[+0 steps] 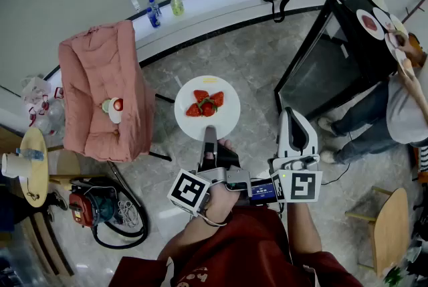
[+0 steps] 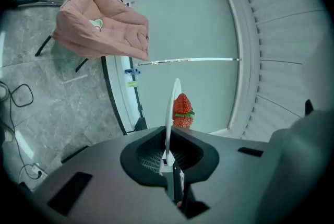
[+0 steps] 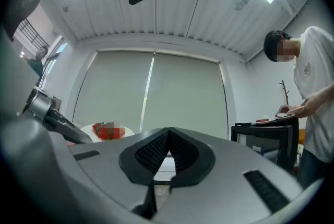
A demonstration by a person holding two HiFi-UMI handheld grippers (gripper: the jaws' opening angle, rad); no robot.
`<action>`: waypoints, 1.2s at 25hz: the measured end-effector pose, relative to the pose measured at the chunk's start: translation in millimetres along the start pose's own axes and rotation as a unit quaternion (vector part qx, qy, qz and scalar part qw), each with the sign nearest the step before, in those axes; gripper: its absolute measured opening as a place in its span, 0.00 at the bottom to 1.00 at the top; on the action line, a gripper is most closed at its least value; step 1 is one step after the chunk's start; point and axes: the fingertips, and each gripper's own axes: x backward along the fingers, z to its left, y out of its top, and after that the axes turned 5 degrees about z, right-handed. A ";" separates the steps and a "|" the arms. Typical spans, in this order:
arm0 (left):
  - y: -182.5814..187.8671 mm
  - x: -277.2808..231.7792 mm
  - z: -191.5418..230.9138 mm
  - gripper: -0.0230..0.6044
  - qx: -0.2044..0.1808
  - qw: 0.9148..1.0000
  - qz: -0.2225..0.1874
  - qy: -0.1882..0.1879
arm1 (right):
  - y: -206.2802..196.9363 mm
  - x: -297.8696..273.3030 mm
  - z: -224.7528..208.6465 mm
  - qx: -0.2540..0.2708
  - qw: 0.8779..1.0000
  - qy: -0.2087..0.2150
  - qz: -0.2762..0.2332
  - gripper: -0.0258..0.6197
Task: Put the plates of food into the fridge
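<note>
Far left: chair draped in a pink quilt [image 1: 100, 88] with a small dish [image 1: 114, 109] on it, well apart from the action.

Centre: the white plate [image 1: 207, 107] of strawberries [image 1: 206, 102] is up in the air over the grey floor [image 1: 254, 65]. The left gripper [image 1: 210, 140] is clamped on its near rim, and the left gripper view shows the rim edge-on, pinched between the jaws, with a strawberry beyond. The plate looks roughly level.

Just right of it, the right gripper [image 1: 291, 117] has its jaws together with nothing between them. It is carried beside the left one and touches nothing.

Right: a black cabinet [image 1: 334, 58], probably the fridge, with its front seemingly closed. More plates [image 1: 370, 23] sit on its top. Another person [image 1: 401, 102] stands at it, hands on those plates.

Step, as judged: carrying one plate toward the fridge, not there yet; nothing appears to be stored so far.

Next move, as judged:
- Turn right toward the cabinet and keep the plate flat so the fruit doesn't slide.
- Use the free right gripper to pull the door open.
- Watch for the person in the way.
</note>
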 end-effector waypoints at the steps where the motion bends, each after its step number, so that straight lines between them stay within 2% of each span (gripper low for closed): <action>1: -1.1 0.5 0.4 0.07 0.002 1.000 0.000 0.001 | -0.4 0.3 -0.2 0.000 1.000 0.001 0.001 0.06; 7: -6.9 0.2 2.3 0.07 0.005 1.000 -0.003 0.003 | -3.3 0.9 -4.4 0.000 1.000 0.005 0.003 0.06; 14: -51.7 -12.7 2.8 0.07 0.002 1.000 -0.016 0.010 | -17.2 7.3 -48.1 -0.006 1.000 0.019 0.006 0.06; 23: -58.6 -18.0 2.4 0.07 0.000 1.000 -0.014 0.014 | -19.5 5.3 -54.5 -0.010 1.000 0.024 0.001 0.06; 30: -61.6 -47.7 5.7 0.07 0.004 1.000 -0.003 0.008 | -25.8 -15.1 -65.0 -0.001 1.000 0.021 0.002 0.06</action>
